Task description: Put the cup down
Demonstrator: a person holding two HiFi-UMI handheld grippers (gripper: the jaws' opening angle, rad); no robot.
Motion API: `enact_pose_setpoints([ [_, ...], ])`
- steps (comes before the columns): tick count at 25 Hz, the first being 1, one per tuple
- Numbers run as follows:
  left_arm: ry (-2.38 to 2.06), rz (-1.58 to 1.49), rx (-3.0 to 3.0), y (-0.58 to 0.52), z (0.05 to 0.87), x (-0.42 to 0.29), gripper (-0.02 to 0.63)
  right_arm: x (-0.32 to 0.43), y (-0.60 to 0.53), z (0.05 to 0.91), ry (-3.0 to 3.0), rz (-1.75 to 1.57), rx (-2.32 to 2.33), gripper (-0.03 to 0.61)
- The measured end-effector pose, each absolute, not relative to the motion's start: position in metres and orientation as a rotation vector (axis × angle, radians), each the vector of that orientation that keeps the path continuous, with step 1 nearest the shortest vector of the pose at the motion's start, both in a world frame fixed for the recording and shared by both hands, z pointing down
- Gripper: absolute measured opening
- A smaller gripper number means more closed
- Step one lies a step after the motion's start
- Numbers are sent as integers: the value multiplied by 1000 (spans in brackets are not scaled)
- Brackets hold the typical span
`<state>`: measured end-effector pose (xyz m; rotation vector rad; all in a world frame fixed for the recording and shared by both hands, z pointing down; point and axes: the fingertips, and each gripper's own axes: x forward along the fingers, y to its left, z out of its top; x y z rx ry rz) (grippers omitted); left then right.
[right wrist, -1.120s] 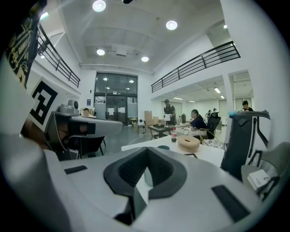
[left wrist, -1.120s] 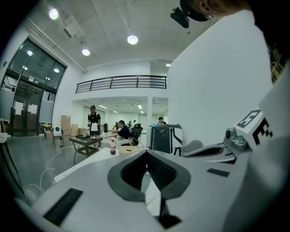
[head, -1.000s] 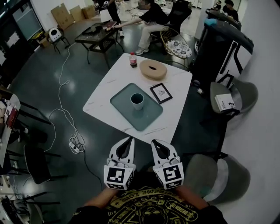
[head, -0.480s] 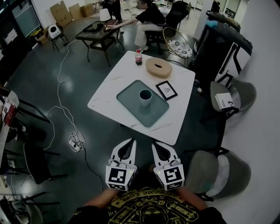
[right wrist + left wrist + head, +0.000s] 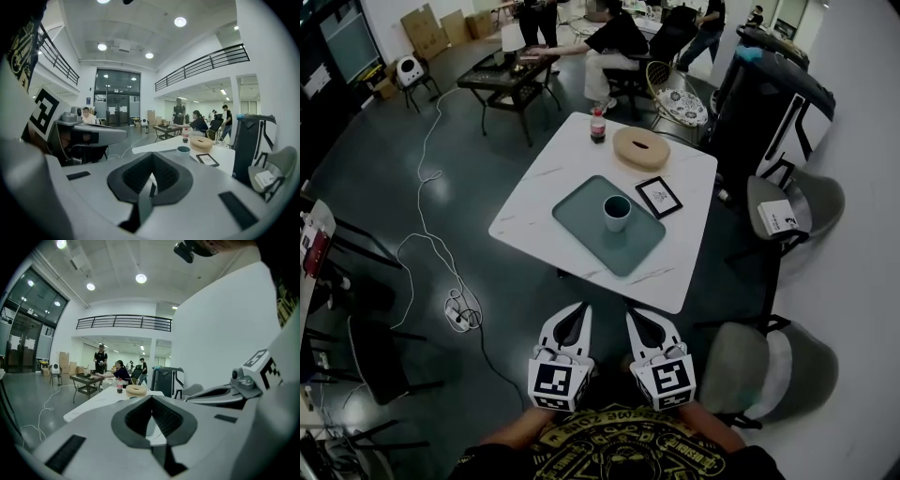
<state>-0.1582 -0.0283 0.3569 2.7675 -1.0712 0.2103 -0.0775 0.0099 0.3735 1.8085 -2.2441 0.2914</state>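
Standing upright on a teal tray, the cup sits toward the tray's far right part, its inside dark. Neither claw touches it. The tray lies on a white square surface that is turned corner-on in the head view.

Just beside the tray on the right lies a black-framed picture. Farther off rests a tan ring. A bottle with a red label stands at the far edge, left of the ring.

The left claw and the right claw are held side by side close to the person's body. Both point toward the surface and are well apart from its near edge. In the left gripper view the left claw's jaws meet at the tips with nothing between them. The right gripper view shows the right claw the same way, jaws pressed together and empty, with the cup well beyond them on the surface.

A grey chair stands to the right of the claws, near the surface's near right corner. On the dark floor to the left, a pale cable winds from far to near. At the far side of the room a seated person leans toward a low dark table.
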Motion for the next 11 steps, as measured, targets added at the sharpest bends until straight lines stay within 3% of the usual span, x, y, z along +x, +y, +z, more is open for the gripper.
enact_pose_setpoints([
  [11,-1067,208,2778,-43,357,-163,11,-79,-4,375,-2232,289,1816,5],
])
